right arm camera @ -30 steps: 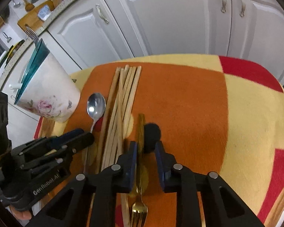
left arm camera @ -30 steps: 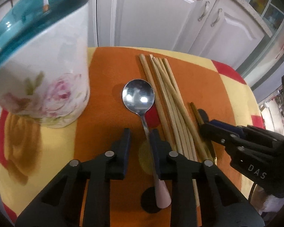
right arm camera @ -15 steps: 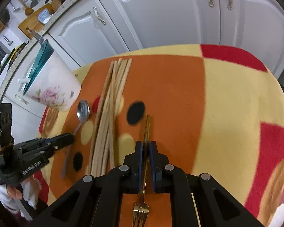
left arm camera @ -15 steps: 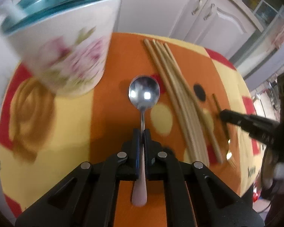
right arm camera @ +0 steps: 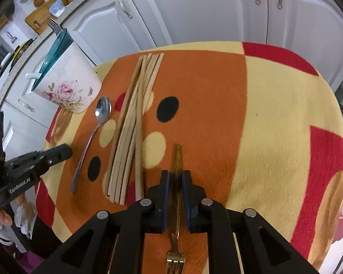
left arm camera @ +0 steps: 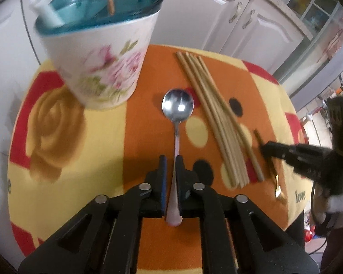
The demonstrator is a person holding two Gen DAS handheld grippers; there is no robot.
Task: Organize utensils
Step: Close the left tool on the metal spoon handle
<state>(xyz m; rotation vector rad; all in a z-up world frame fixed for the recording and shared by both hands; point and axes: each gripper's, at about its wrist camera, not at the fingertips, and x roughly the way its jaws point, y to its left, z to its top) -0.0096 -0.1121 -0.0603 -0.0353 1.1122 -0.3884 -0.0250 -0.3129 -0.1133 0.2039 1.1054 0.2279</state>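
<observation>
My left gripper [left arm camera: 170,159] is shut on the handle of a steel spoon [left arm camera: 178,105], bowl pointing away, above the cloth. My right gripper [right arm camera: 176,174] is shut on a gold fork [right arm camera: 176,159], tines toward the camera. A bundle of wooden chopsticks [left arm camera: 210,111] lies between them on the orange patch, also in the right wrist view [right arm camera: 135,123]. A floral utensil holder [left arm camera: 100,52] with a teal insert stands at the far left, holding a fork [right arm camera: 53,26] and a white handle. In the right wrist view the spoon [right arm camera: 100,114] and left gripper [right arm camera: 57,154] show at the left.
The table is covered by an orange, yellow and red patterned cloth [right arm camera: 274,118]. White cabinet doors [right arm camera: 194,11] stand behind the table. My right gripper [left arm camera: 274,148] appears at the right edge of the left wrist view, near the chopsticks.
Both grippers closed, the left on the spoon handle and the right on the fork handle. Both have pulled back and up, so the table and holder look farther away.
</observation>
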